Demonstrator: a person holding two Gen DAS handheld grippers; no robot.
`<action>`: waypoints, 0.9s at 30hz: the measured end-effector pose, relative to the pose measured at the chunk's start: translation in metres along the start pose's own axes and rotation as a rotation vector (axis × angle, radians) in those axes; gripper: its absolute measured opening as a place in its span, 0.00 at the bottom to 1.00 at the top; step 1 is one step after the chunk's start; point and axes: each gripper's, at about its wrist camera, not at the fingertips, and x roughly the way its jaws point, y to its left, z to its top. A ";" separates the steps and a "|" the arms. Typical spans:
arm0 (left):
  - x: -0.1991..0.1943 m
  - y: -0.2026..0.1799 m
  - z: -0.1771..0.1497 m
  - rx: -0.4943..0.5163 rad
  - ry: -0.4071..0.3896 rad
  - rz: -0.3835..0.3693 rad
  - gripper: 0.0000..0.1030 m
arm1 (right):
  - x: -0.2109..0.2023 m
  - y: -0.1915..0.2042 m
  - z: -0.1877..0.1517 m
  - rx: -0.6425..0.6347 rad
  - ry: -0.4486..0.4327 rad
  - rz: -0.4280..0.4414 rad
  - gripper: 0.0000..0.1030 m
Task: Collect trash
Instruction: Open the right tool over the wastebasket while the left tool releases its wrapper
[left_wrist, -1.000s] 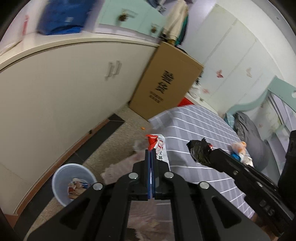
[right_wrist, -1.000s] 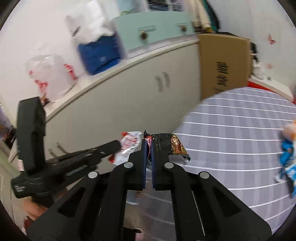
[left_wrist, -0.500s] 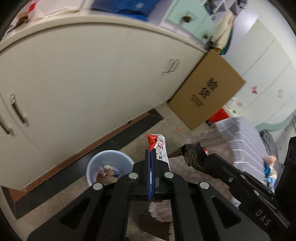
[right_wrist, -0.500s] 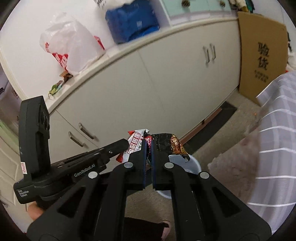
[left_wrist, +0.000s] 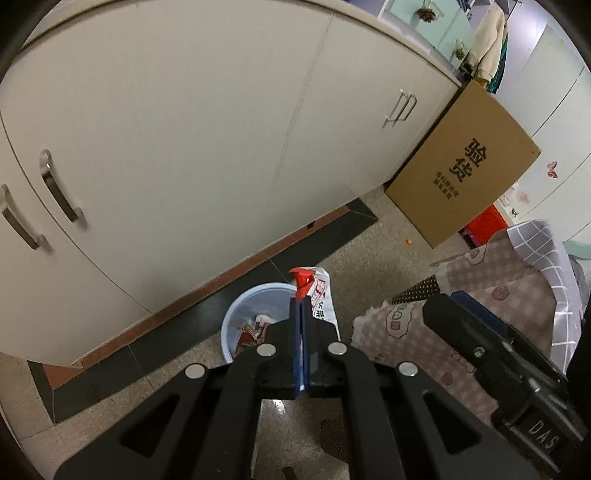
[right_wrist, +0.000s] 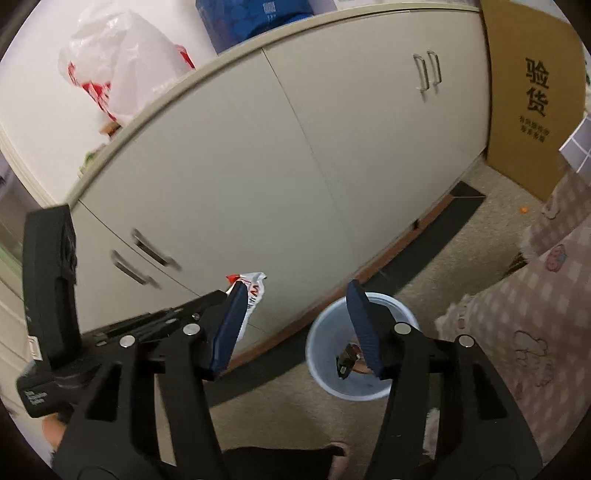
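The left gripper pinches a red-white wrapper (long axis pointing forward); the right gripper's jaws are opening, a dark wrapper below over the bin.

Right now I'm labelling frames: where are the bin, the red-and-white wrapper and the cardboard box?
bin (right_wrist: 328, 384): right wrist view, bare front wall.
red-and-white wrapper (left_wrist: 320, 295): left wrist view, white printed part above the pads.
cardboard box (left_wrist: 465, 166): left wrist view, printed front face.

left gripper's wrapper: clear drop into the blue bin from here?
Probably yes. The left gripper, shut on the red-and-white wrapper, hangs over the open blue bin; nothing sits between them.
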 end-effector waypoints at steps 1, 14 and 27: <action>0.002 0.000 -0.001 0.004 0.007 0.000 0.01 | 0.000 0.001 -0.001 -0.006 -0.001 -0.010 0.54; 0.015 -0.023 -0.008 0.039 0.048 -0.007 0.01 | -0.009 -0.008 -0.010 -0.034 -0.015 -0.142 0.55; 0.025 -0.039 0.003 0.064 0.071 -0.023 0.06 | -0.017 -0.024 -0.014 0.026 -0.031 -0.163 0.57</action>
